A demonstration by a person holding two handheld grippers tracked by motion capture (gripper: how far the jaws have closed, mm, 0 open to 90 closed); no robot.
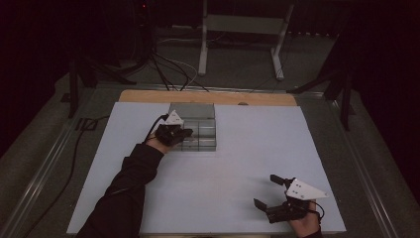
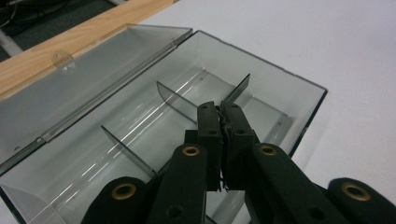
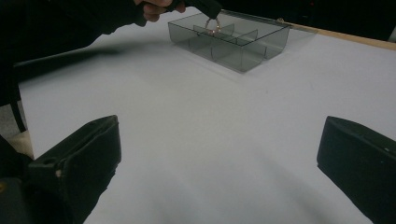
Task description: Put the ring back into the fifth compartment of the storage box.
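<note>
Right gripper view | left claw (image 3: 212,21) pinched on what looks like a ring (image 3: 212,25) | right claw (image 3: 219,158) wide, empty

A white board (image 1: 237,168) covers the table, with a wooden edge (image 1: 208,97) showing along its far side. Beyond that, grey floor (image 1: 237,64) carries a white metal stand (image 1: 242,34) on two legs and a tangle of black cables (image 1: 166,69). Dark tripod legs (image 1: 79,74) stand at the left, more at the right (image 1: 341,89). A metal rail (image 1: 44,168) runs along the left.
</note>
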